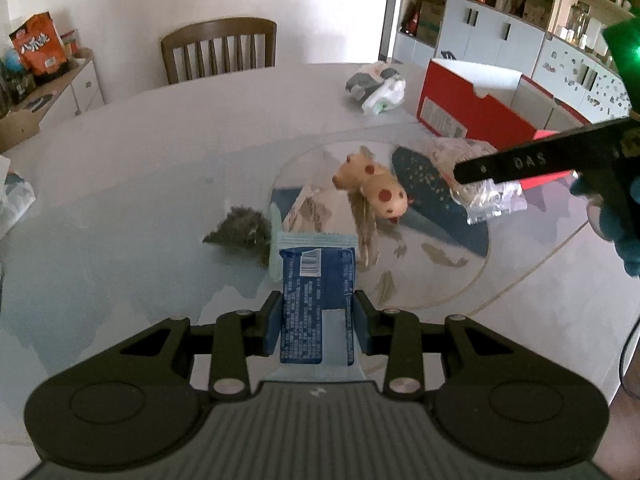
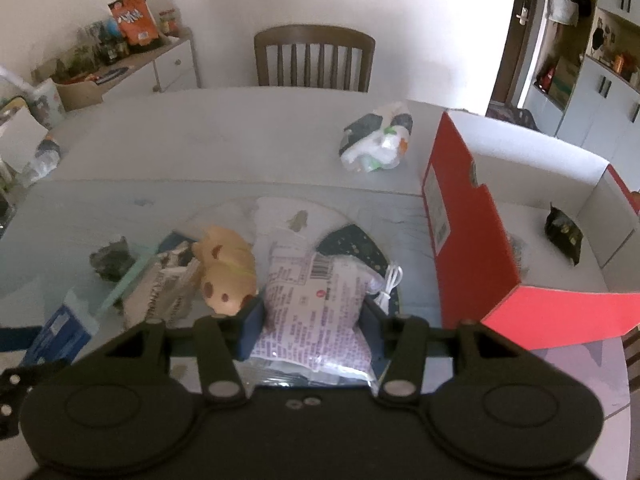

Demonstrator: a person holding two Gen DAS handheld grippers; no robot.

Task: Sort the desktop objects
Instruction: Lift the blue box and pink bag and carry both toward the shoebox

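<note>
Pinching a blue snack packet [image 1: 316, 304], L gripper [image 1: 316, 316] jaws sit partly closed on its sides. R gripper [image 2: 312, 320] jaws, wider, clamp a pink-print bag [image 2: 316, 304]. Spotted toy [image 2: 228, 276] just ahead-left of R jaws, red box [image 2: 472, 248] open to the right; table [image 1: 160, 140] bare beyond.

Glossy glass surface [image 1: 140, 208]; matt red cardboard box [image 2: 472, 248]; shiny plastic blue packet [image 1: 316, 300] and crinkly clear-edged pink packet [image 2: 316, 304]; smooth rubbery spotted toy [image 1: 376, 190]; matt wooden chair [image 1: 219, 50].
</note>
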